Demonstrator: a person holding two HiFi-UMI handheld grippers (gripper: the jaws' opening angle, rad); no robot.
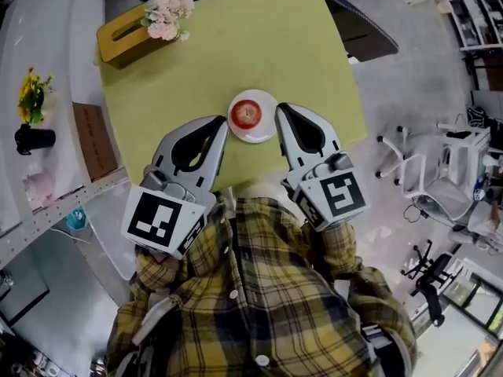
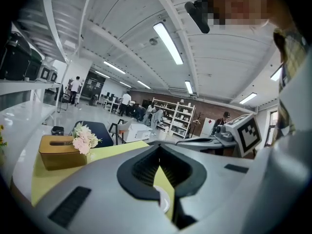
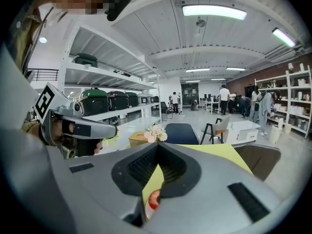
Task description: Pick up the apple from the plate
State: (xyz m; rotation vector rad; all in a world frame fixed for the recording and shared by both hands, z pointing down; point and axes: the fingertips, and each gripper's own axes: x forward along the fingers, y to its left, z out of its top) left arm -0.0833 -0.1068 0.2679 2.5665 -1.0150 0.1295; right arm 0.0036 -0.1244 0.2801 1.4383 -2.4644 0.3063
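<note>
A red apple lies on a small white plate near the front edge of the yellow-green table. My left gripper is shut and empty, its tip just left of the plate. On the plate's right side my right gripper is also shut and empty. Both tips point toward the plate from the near side. In the left gripper view the closed jaws hide most of the plate. The right gripper view shows a sliver of the apple under its closed jaws.
A wooden tissue box with a bunch of pale pink flowers stands at the table's far left corner. A dark chair sits beyond the far right corner. A white counter with a black vase runs along the left; office chairs stand at the right.
</note>
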